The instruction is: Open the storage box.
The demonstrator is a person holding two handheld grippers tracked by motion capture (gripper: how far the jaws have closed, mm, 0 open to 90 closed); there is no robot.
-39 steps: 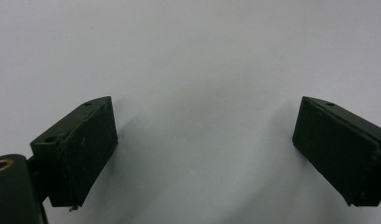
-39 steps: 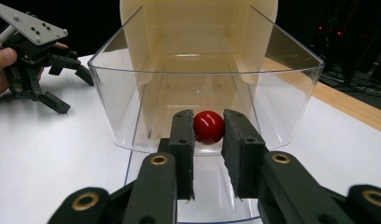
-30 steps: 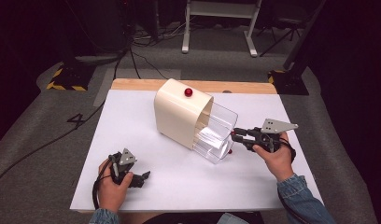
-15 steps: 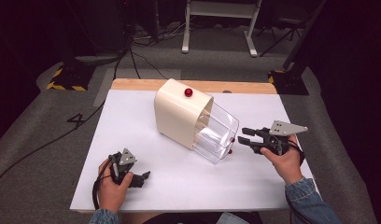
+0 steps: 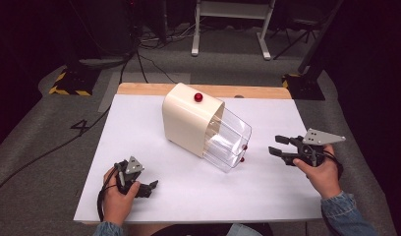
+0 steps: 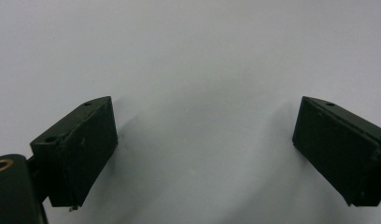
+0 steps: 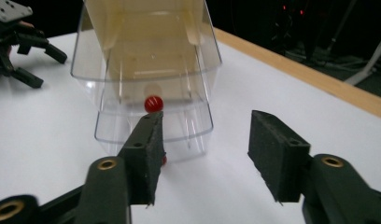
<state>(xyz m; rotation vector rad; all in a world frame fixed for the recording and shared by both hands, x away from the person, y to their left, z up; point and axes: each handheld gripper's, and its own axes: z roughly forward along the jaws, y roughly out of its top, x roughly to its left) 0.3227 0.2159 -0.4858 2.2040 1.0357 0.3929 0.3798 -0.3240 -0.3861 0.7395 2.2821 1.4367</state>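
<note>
We see a cream box (image 5: pixel 191 123) near the middle of the white table (image 5: pixel 139 128), with a red knob (image 5: pixel 198 97) on top; clear drawers (image 5: pixel 230 140) stick out of its open side toward the right gripper (image 5: pixel 278 146); in the right gripper view a second red knob (image 7: pixel 153 103) sits on a drawer front, just past the left jaw. That gripper stands wide and empty, near the drawers but apart from them. Our left gripper (image 5: pixel 150 186) lies low on the table's near left, well apart from the box; its jaws are spread wide over bare table, holding nothing.
</note>
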